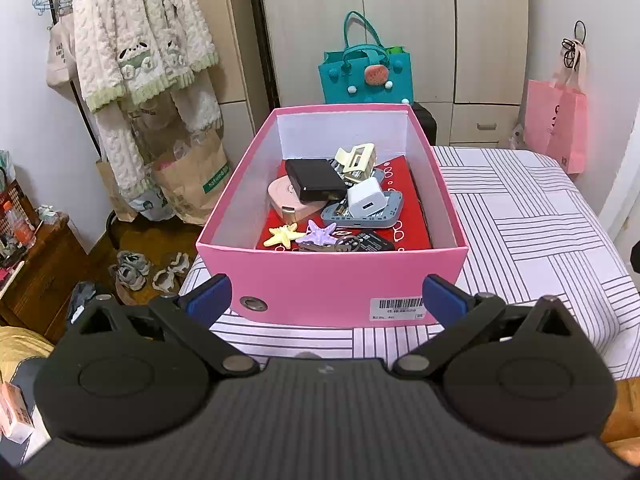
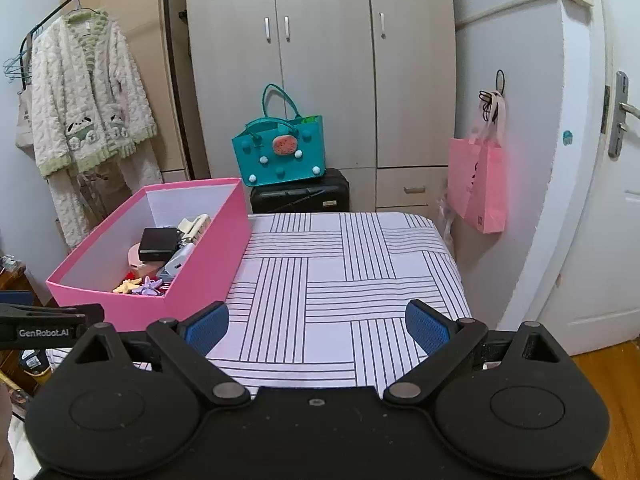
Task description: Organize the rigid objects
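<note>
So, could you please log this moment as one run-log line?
left gripper: open, empty, facing pink box | right gripper: open, empty, over striped cloth | box: holds small items

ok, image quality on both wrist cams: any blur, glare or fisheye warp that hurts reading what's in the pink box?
Left wrist view: sharp and evenly lit, no glare; items in the pink box read clearly, such as the white charger; wardrobe edges bow mildly. Right wrist view: also sharp, but the door curves strongly, dark vignette in the top corners, and the box sits off to the left with its near wall hiding part of the contents.
</note>
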The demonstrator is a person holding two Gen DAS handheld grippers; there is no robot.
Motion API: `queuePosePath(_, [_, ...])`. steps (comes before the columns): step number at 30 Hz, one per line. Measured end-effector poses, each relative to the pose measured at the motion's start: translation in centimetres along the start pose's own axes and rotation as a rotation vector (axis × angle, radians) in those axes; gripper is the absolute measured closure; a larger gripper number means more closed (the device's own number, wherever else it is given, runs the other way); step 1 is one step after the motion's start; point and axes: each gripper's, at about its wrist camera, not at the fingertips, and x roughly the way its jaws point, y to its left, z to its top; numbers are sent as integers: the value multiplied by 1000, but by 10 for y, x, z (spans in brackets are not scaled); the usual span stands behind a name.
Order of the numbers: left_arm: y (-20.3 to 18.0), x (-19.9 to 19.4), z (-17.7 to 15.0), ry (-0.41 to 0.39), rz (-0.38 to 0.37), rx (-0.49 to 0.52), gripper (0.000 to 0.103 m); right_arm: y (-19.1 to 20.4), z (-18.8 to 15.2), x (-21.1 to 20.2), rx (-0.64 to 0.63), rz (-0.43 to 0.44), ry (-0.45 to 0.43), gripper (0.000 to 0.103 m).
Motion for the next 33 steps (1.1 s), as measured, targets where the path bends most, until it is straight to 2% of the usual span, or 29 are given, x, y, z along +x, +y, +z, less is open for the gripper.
queuePosePath(6, [-3,-1,-2,3,-7,11,0,-3,-4,3,6,-23,8,6])
queuePosePath(11, [-5,-3,-2,12,-14,36,0,-6,-6,3,28,-10,-5,6])
queuePosePath(21, [-2,-7,-5,-2,-1,14,0,0,-5,3,21,-1,-17,6])
queuePosePath(31, [-5,-1,-5,31,45,41,0,1,-7,-2,8,-16,-20,6])
queuePosePath(33, [-4,-2,-6,31,33,36,0,1,-7,-2,8,-20,-22,6])
